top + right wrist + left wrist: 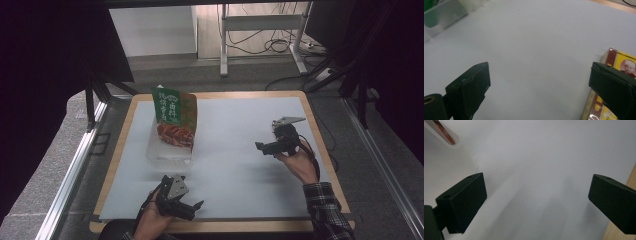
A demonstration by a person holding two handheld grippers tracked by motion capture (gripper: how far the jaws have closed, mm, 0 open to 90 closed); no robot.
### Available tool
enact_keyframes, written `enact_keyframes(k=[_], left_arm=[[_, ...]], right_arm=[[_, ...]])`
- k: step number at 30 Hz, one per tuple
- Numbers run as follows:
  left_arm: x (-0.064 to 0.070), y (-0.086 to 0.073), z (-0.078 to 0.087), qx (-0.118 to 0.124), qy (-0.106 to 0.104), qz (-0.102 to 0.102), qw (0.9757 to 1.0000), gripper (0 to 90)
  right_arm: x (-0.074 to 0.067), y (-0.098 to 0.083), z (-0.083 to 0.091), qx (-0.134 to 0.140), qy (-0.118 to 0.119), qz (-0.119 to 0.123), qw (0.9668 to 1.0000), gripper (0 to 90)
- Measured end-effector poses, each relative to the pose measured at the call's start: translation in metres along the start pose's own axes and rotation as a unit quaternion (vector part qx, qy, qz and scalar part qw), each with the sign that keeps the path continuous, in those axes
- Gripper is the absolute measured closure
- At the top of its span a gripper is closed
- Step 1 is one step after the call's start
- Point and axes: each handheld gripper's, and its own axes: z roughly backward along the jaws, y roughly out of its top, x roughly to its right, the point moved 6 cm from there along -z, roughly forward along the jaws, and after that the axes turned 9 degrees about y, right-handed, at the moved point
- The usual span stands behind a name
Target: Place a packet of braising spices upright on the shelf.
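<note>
- Snack bag (174, 119) stands upright in clear tray (167, 155), upper left of centre, high view.
- My left gripper (192, 207), bottom centre: jaws apart, holding nothing.
- My right gripper (261, 147), right of centre: jaws apart; red-yellow packet (610, 87) just beside one jaw.

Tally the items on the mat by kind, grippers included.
Snack bag: 1
Clear container: 1
Yellow-and-red box: 1
Grippers, left gripper and right gripper: 2
Total: 5

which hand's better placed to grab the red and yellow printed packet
Right. The right gripper has its jaws open, with the flat red and yellow printed packet just beside one jaw. The left gripper, also open, faces bare white table top.
</note>
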Motion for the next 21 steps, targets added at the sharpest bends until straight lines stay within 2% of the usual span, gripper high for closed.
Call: enact_keyframes(k=[6, 13, 16, 21], left_arm=[[0.000, 0.000, 0.000, -0.001, -0.001, -0.001, 1.0000, 1.4], [0.000, 0.000, 0.000, -0.001, -0.001, -0.001, 1.0000, 1.5], [0.001, 0.000, -0.001, -0.001, -0.001, -0.002, 1.0000, 1.4], [0.001, 0.000, -0.001, -0.001, 0.000, -0.002, 1.0000, 1.4]], right_arm=[[0.017, -0.006, 0.007, 0.000, -0.005, -0.019, 0.9998, 2.5], [0.043, -0.013, 0.021, 0.007, -0.033, -0.049, 0.9982, 2.8], [0.053, -0.019, 0.020, 0.000, -0.055, -0.061, 0.9966, 5.3], [0.062, -0.023, 0.012, -0.008, -0.072, -0.063, 0.9954, 7.2]])
